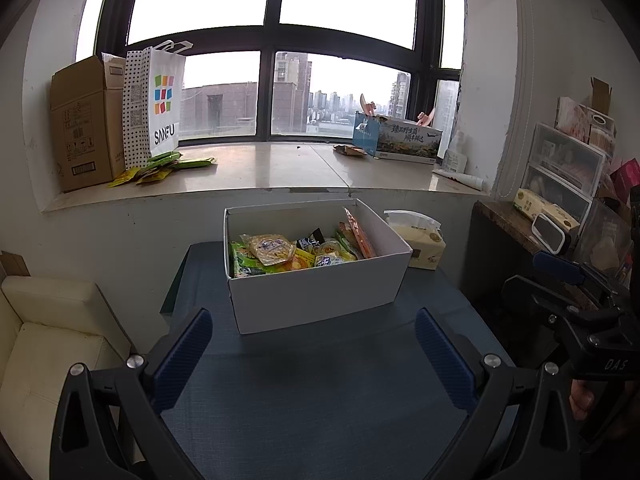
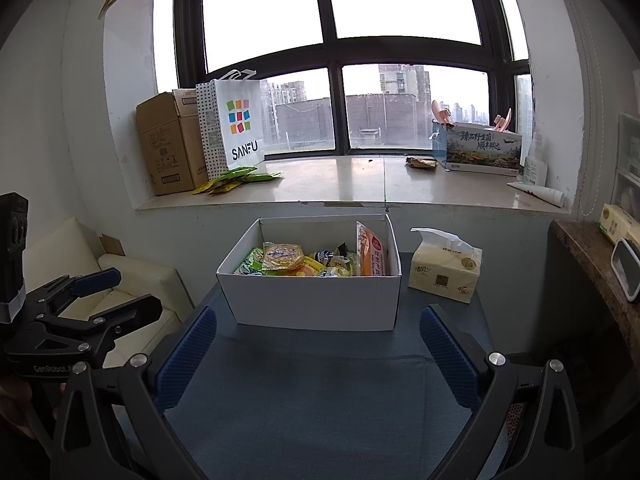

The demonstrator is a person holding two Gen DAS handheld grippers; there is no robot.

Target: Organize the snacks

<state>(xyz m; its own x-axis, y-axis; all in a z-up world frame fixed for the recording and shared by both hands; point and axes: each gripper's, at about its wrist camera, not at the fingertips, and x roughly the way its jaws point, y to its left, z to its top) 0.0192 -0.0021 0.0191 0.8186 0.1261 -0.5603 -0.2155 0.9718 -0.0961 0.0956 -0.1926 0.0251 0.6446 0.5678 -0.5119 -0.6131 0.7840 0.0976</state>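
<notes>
A white cardboard box (image 1: 320, 292) (image 2: 312, 300) stands on the blue table, holding several snack packets (image 1: 280, 252) (image 2: 288, 258); an orange packet (image 2: 372, 252) leans upright against its right wall. My left gripper (image 1: 314, 340) hovers open in front of the box, nothing between its blue pads. My right gripper (image 2: 318, 340) is likewise open and empty before the box. Each gripper also shows at the edge of the other's view: the right one (image 1: 568, 276), the left one (image 2: 92, 292). Loose green and yellow snack packets (image 1: 160, 168) (image 2: 236, 180) lie on the windowsill.
A tissue pack (image 1: 420, 240) (image 2: 444, 272) sits right of the box. The windowsill (image 1: 280, 168) carries a brown carton (image 1: 84, 124), a white shopping bag (image 1: 156, 104) and a printed box (image 1: 404, 140). A cream sofa (image 1: 52, 336) is at left, and a cluttered shelf (image 1: 560, 176) at right.
</notes>
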